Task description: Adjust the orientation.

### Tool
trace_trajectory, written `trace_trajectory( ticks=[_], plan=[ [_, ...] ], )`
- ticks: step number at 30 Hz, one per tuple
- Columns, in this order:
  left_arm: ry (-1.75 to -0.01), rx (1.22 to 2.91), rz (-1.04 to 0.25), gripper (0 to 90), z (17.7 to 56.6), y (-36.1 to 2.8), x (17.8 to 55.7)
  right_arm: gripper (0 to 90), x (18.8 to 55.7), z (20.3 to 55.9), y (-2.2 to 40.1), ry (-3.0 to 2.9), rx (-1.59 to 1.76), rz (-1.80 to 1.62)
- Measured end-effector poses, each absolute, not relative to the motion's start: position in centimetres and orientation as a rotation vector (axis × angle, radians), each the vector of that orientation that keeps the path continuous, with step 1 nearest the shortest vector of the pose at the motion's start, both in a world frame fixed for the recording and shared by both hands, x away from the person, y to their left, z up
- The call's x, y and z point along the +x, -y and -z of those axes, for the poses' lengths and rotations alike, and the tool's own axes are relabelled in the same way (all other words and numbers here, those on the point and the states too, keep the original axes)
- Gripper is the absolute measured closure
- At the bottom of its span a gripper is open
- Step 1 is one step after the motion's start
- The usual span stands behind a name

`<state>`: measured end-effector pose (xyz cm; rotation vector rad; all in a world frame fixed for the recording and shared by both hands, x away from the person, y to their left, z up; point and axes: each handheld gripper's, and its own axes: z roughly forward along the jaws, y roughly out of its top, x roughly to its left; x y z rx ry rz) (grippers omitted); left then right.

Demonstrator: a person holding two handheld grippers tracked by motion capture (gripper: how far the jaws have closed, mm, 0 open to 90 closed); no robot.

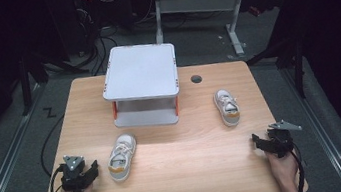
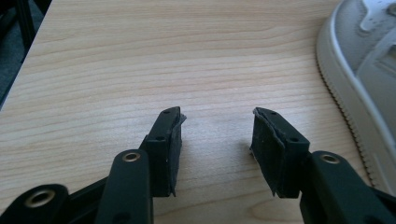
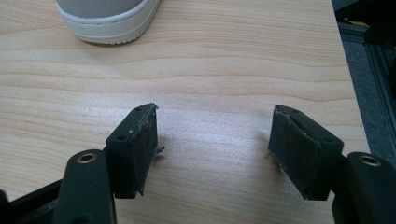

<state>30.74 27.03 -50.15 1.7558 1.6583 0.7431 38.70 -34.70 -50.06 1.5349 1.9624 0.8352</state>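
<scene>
A: Where's the left sneaker (image 1: 122, 158)?
B: On the wooden table (image 1: 194, 173), just beside the left gripper (image 1: 89, 169), whose jaws stand part open, empty. Right gripper (image 1: 257, 140) gapes wider, empty.
A: Step?
B: Probably pre-grasp; next, reach and straddle it.

The table (image 1: 178, 165) I worked over looked like pale wood laminate, smooth, fine-grained, with a soft sheen under the light; the left shoe (image 1: 122, 157) had grey cloth uppers that looked matt, white laces, and a cream rubber sole with a ribbed, toothed edge; the right shoe (image 1: 226, 108) matched it, its sole rim smooth and slightly glossy; the shelf (image 1: 140, 72) had flat grey plastic-looking boards, matt, on orange posts; my left gripper (image 2: 215, 122) was black matt plastic with brass-coloured rivets, its pads (image 2: 268, 149) rough and frayed; my right gripper (image 3: 214, 122) bore dusty, scuffed pads (image 3: 292, 149) too.
</scene>
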Motion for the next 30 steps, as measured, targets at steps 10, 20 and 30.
trace_trajectory(
  ticks=[10, 20, 30],
  plan=[
    [-1.598, 1.738, -0.685, 52.0, 48.0, -26.7, 29.6, 32.2, 38.7, 50.1, 34.7, -1.963, 1.536, -0.835],
    [-1.528, 1.765, -0.637, 52.9, 45.6, -25.3, 28.8, 32.3, 38.7, 50.1, 34.7, -1.963, 1.536, -0.834],
    [-1.458, 1.836, -0.61, 52.4, 43.8, -23.0, 29.5, 32.1, 38.7, 50.1, 34.7, -1.964, 1.536, -0.835]
  ],
)
